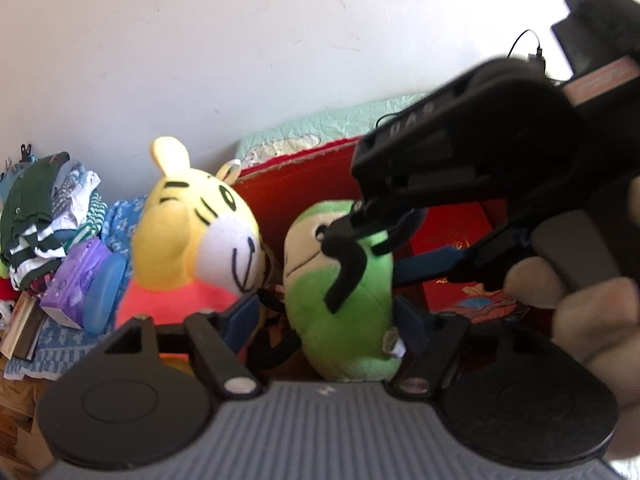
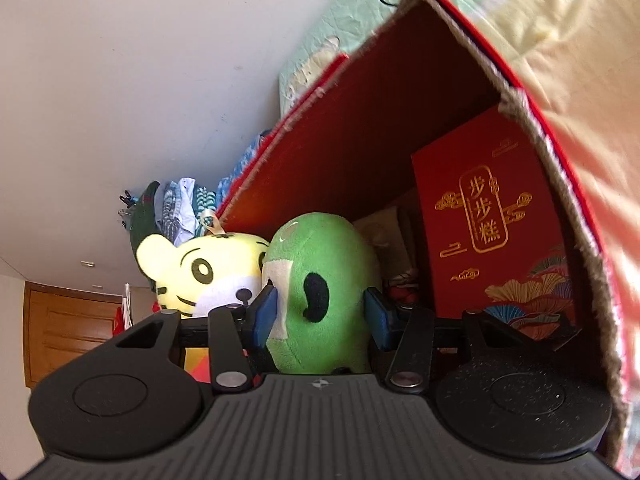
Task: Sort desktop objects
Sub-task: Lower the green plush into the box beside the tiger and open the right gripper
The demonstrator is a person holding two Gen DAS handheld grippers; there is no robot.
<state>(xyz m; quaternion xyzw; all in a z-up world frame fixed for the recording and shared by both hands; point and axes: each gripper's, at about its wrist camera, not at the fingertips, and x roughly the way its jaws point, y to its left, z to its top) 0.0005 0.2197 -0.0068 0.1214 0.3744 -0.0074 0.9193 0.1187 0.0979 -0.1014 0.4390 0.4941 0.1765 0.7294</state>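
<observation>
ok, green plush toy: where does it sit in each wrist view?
Left wrist: green plush toy at lower centre, between this gripper's fingers, with the right gripper across its face.
Right wrist: green plush toy at lower centre, between the blue pads.
Shared landmark: the yellow tiger plush is immediately left of it in both.

We see a green plush (image 2: 320, 300) with a black eye patch, a yellow tiger plush (image 1: 196, 236) with black stripes, white muzzle and coral-pink body, a red box (image 2: 492, 236) printed with gold characters and clouds, and a purple tissue pack (image 1: 74, 280).
</observation>
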